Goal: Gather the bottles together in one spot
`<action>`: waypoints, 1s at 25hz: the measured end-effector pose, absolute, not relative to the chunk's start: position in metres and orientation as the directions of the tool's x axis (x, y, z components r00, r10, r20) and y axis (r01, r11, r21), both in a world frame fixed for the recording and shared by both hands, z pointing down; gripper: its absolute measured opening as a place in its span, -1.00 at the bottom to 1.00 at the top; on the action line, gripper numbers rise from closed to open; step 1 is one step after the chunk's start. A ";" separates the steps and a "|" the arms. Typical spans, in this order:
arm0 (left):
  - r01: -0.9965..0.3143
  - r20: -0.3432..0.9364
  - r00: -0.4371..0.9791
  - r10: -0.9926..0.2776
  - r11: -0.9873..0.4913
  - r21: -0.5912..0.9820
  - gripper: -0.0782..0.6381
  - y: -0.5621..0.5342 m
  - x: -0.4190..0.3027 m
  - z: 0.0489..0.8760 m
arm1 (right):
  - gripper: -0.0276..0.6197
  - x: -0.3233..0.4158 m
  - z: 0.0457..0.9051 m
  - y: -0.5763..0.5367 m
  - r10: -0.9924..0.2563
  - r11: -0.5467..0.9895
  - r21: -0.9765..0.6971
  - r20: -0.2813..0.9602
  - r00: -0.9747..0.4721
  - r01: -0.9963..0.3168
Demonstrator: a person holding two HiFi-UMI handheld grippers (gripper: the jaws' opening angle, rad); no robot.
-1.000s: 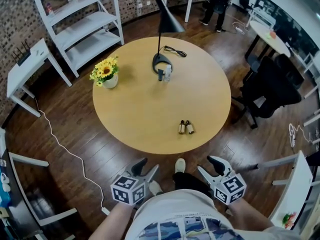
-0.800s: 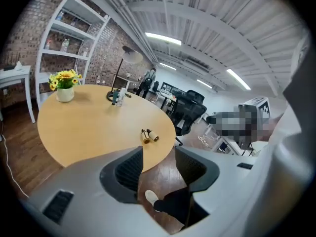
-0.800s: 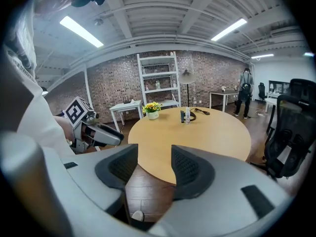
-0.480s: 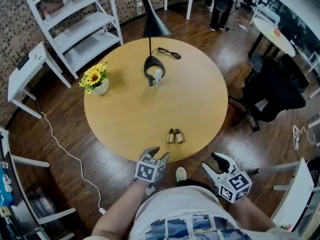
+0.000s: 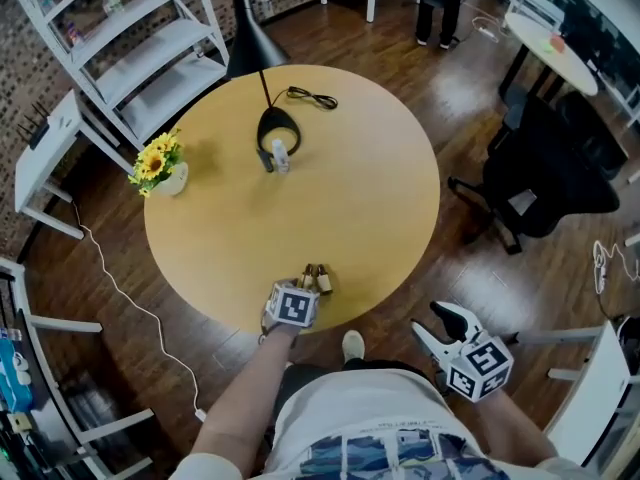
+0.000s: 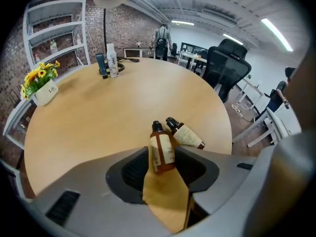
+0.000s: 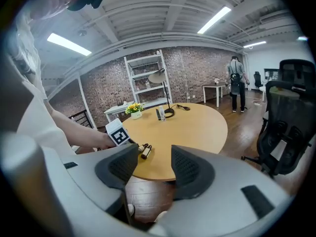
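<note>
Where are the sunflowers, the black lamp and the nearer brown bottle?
sunflowers (image 5: 150,161), head view, on the yellow blooms.
black lamp (image 5: 252,46), head view, on its shade.
nearer brown bottle (image 6: 162,153), left gripper view, on its label.

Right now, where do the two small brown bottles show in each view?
Head view: brown bottles at the table's near edge, just beyond the left gripper.
Left gripper view: low centre, one between the open fingers, the other right of it.
Right gripper view: left of centre, small, on the table edge.
Shared landmark: the yellow flowers.
</note>
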State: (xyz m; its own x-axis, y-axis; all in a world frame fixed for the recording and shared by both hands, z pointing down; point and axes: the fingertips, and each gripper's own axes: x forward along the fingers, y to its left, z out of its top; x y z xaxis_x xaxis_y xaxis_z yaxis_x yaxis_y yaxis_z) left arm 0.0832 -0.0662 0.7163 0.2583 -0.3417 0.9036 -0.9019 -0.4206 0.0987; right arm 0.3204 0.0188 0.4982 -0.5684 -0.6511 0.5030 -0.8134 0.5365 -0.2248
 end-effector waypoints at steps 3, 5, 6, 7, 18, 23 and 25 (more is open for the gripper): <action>-0.921 0.910 0.225 -0.349 -0.382 0.081 -0.37 -0.067 0.082 0.722 | -0.19 0.337 0.502 0.011 -0.642 0.543 -0.228 0.507 -0.575 -0.808; -0.934 0.895 0.232 -0.381 -0.345 0.095 -0.38 -0.065 0.080 0.717 | -0.18 0.341 0.503 0.006 -0.640 0.549 -0.231 0.502 -0.582 -0.803; -0.938 0.880 0.244 -0.408 -0.328 0.109 -0.38 -0.065 0.080 0.710 | -0.19 0.342 0.502 0.004 -0.639 0.553 -0.235 0.496 -0.588 -0.800; -0.941 0.858 0.262 -0.442 -0.313 0.126 -0.39 -0.066 0.080 0.699 | -0.19 0.340 0.501 0.002 -0.638 0.558 -0.240 0.488 -0.596 -0.794; -0.841 0.461 0.529 -0.712 -0.367 0.397 -0.40 -0.049 0.084 0.536 | -0.31 0.229 0.479 -0.038 -0.483 0.668 -0.452 0.342 -0.806 -0.592; -0.738 0.234 0.648 -0.724 -0.522 0.428 -0.40 -0.012 0.075 0.462 | -0.33 0.146 0.443 -0.042 -0.398 0.632 -0.647 0.202 -0.895 -0.427; -0.707 0.179 0.678 -0.713 -0.567 0.422 -0.40 0.004 0.064 0.445 | -0.37 0.116 0.432 -0.036 -0.369 0.599 -0.715 0.153 -0.917 -0.360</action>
State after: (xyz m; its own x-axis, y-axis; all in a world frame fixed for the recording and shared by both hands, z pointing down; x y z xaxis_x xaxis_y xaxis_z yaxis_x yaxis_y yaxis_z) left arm 0.0637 0.0040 0.4448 0.6783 -0.7126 0.1793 -0.7074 -0.5671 0.4219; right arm 0.1156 -0.0360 0.4322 -0.9168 -0.3690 0.1528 -0.3602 0.5987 -0.7155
